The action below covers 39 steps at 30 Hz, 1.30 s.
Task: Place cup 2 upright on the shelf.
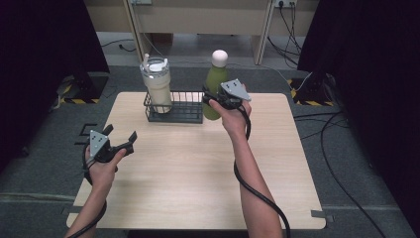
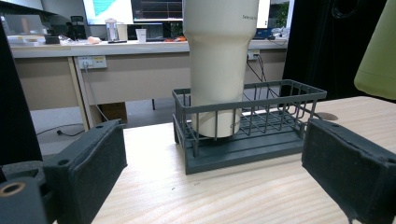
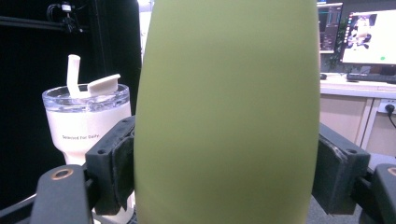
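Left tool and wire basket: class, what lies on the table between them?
Nothing: in the left gripper view only bare table runs from the open left tool to the basket, which holds the tumbler.

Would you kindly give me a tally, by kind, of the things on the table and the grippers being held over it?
Green bottles: 1, the green bottle with a white cap, gripped by the right gripper.
Cream tumblers: 1, the tumbler standing in the basket.
Dark wire baskets: 1, the wire basket.
Grippers: 2, the right one and the open left gripper.
Total: 5.
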Tool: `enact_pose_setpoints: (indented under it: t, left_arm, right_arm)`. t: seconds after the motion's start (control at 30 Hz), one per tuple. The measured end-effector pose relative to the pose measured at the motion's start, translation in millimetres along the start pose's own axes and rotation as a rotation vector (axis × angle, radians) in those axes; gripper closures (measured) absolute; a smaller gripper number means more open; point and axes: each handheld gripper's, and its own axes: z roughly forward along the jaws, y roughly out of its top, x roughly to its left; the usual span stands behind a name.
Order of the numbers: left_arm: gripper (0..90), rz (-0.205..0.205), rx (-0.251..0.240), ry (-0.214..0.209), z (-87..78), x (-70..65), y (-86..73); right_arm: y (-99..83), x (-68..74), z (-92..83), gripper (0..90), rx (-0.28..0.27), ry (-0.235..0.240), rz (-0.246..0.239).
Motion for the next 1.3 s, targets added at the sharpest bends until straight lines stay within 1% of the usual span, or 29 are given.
enact_pose_setpoints:
  t: [0.13,0.23,0.27,0.37,0.57,0.97,1.07,1.3]
  left_arm:
    - [5.6,0.0,-0.003,0.003,-0.4,0.6,0.6]
    - [5.7,-0.001,-0.004,0.005,-0.8,1.2,0.8]
    - [5.7,-0.002,-0.004,0.006,-0.9,1.5,0.9]
    - [5.7,-0.003,-0.004,0.007,-1.0,1.9,1.0]
    - [5.7,-0.003,-0.004,0.006,-0.8,1.9,1.0]
    - [5.8,-0.004,-0.003,0.01,-1.3,3.5,0.9]
    - [5.9,-0.004,-0.003,0.011,-1.3,3.7,0.9]
    - [5.9,-0.007,-0.005,0.012,-1.2,4.2,0.9]
  right_arm:
    - [2.1,2.7,4.8,22.0,-0.002,0.009,-0.003]
    - [5.3,4.5,8.1,22.0,-0.008,0.011,0.0]
    - [6.3,5.6,9.1,22.0,-0.009,0.013,0.008]
    - [9.1,7.2,13.1,22.0,-0.01,0.018,0.0]
    - [11.6,10.3,21.3,22.0,-0.006,0.027,0.0]
    - [15.8,13.6,32.2,22.0,-0.003,0.027,0.003]
    - [17.4,15.3,34.9,22.0,-0.004,0.029,0.01]
    - [20.9,19.3,42.3,22.0,-0.007,0.035,0.006]
